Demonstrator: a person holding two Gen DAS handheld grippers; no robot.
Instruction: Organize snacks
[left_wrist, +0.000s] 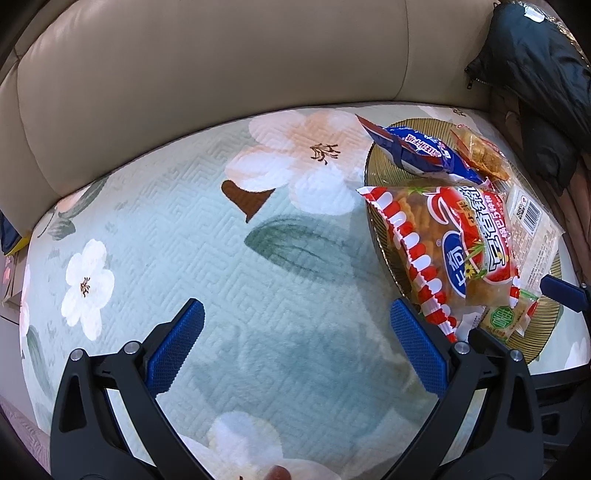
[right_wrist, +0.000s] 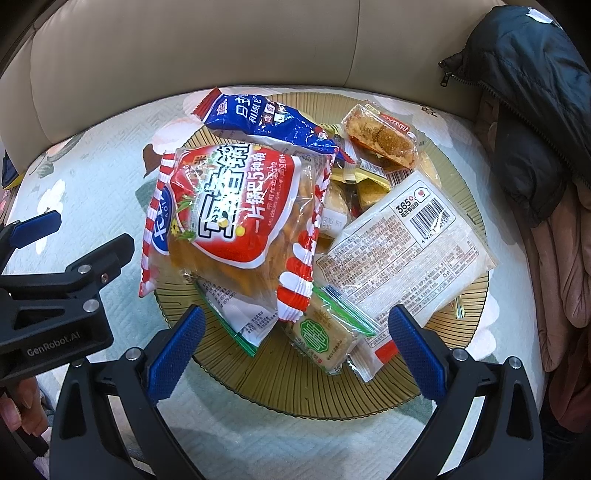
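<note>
1. Hovering with its blue-padded jaws spread wide and holding nothing, the right gripper (right_wrist: 295, 350) is hanging over the near rim of the amber ribbed plate (right_wrist: 295, 391), probably so it can drop onto whichever packet needs shifting.
2. Waiting off to the side, the left gripper (left_wrist: 297, 347) is also standing wide apart and empty, over bare floral quilted cover (left_wrist: 184, 229) just left of the plate (left_wrist: 546, 325); it is likely keeping out of the way while staying near enough to help.
3. Sitting heaped on the plate, the snacks are overlapping one another instead of lying flat, which suggests they are being gathered here loosely.
4. Lying on top, the red-and-white striped bag (right_wrist: 236, 218) is showing golden pieces through its clear film and is overhanging the plate's left edge.
5. Leaning behind it is the blue packet (right_wrist: 266, 122), with a clear-wrapped brown cake (right_wrist: 380, 136) to its right.
6. Facing down toward the right is a flat white packet (right_wrist: 402, 247), barcode up, and a small green-labelled pastry (right_wrist: 321, 339) is resting between the right gripper's fingers.
</note>
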